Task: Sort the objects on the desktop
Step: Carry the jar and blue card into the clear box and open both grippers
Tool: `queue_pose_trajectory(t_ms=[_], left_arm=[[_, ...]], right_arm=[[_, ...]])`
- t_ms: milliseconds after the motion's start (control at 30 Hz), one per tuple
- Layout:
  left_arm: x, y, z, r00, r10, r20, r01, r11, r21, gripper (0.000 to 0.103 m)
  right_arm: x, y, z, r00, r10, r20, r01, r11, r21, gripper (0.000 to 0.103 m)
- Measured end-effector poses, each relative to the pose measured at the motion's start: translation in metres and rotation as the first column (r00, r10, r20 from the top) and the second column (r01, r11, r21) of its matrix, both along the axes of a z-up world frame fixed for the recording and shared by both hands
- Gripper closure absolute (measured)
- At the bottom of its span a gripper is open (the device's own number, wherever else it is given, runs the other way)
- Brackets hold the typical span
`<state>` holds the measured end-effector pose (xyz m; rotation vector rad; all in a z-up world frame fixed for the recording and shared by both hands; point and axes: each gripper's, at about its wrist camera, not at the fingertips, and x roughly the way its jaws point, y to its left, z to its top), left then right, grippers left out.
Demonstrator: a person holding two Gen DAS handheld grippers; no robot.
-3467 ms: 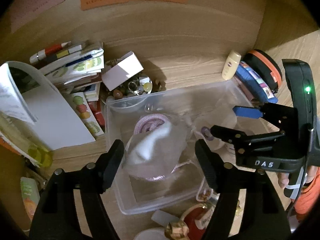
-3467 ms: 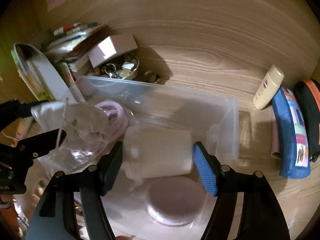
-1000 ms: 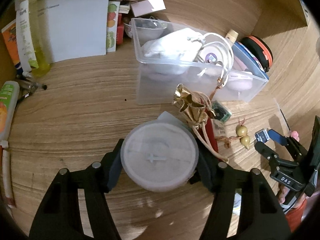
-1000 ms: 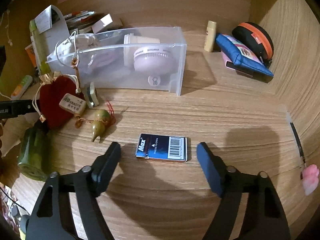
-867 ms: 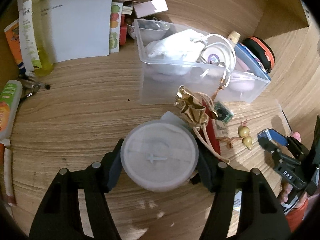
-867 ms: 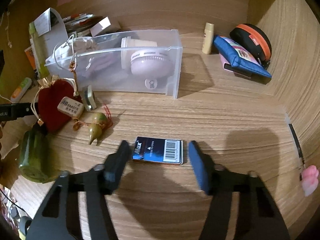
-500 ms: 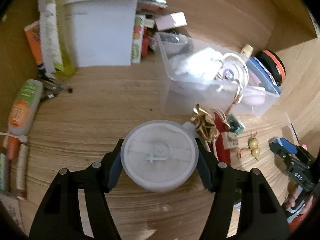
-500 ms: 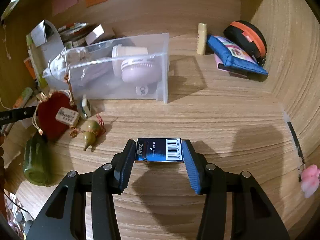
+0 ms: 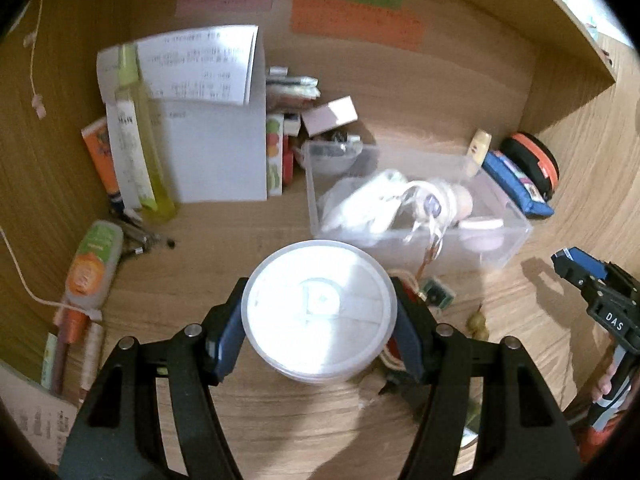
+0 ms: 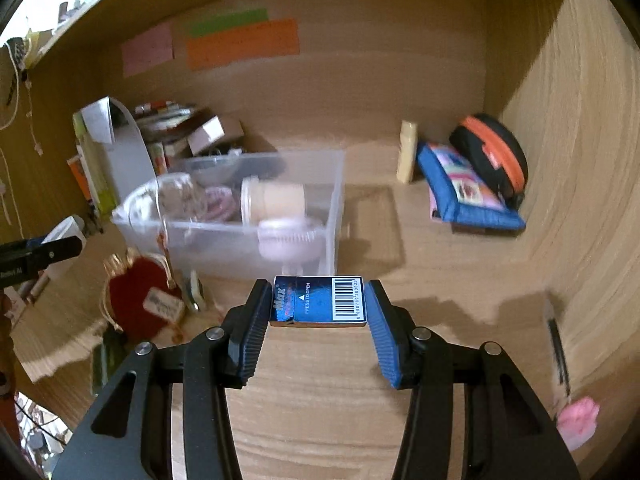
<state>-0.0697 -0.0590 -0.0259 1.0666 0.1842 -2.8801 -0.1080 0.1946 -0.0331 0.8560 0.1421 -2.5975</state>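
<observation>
My left gripper [image 9: 320, 332] is shut on a round white-lidded container [image 9: 318, 310] and holds it above the desk, in front of the clear plastic bin [image 9: 512, 240]. My right gripper [image 10: 318, 316] is shut on a blue staple box [image 10: 319, 301] with a barcode, lifted off the desk just in front of the same bin [image 10: 336, 200]. The bin holds a white pouch [image 9: 360, 204], a beige jar [image 10: 276, 199] and a pink round brush [image 10: 289, 236]. The right gripper also shows at the right of the left wrist view [image 9: 576, 270].
A red heart pouch [image 10: 138, 298] with a tag and a small gourd charm [image 9: 478, 320] lie in front of the bin. Papers, a yellow bottle [image 9: 140, 136] and tubes crowd the left. A blue pouch [image 10: 464, 188], an orange-black case [image 10: 490, 152] and a cream tube [image 10: 407, 152] sit at the back right.
Both grippers have lifted off the desk with their loads. The right gripper closed on the staple box and raised it; the left raised the round container toward the bin.
</observation>
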Motion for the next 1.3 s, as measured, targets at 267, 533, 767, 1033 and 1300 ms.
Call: queue_pose_trajectory(t_ms=[267,533,767,1033,1300], left_arm=[[-0.009,0.005,0.02,0.997,0.043,-0.065,-0.045,0.999,-0.022,0.038],[-0.027,0.003,0.036,0.99,0.092,-0.105,-0.091,0.996,0.007,0.038],[-0.049,-0.001,0.049,0.992,0.072,-0.101,-0.07,0.997,0.03,0.038],[-0.089,-0.01,0.052,0.998,0.032,-0.059,-0.028,0.998,0.061,0.038],[-0.123,-0.008,0.049,1.0,-0.014,-0.023,0.015,0.996,0.083,0.038]], right_arm=[[-0.01,-0.009,0.027,0.997,0.009,-0.072,-0.009,1.0,-0.005,0.059],[-0.028,-0.018,0.047,0.994,0.031,-0.11,-0.042,0.994,-0.1,0.059],[-0.049,-0.031,0.055,0.991,0.046,-0.123,-0.061,0.991,-0.118,0.059],[-0.084,-0.045,0.061,0.994,0.064,-0.092,-0.076,0.989,-0.131,0.059],[-0.119,-0.066,0.055,0.995,0.081,-0.053,-0.084,0.994,-0.07,0.059]])
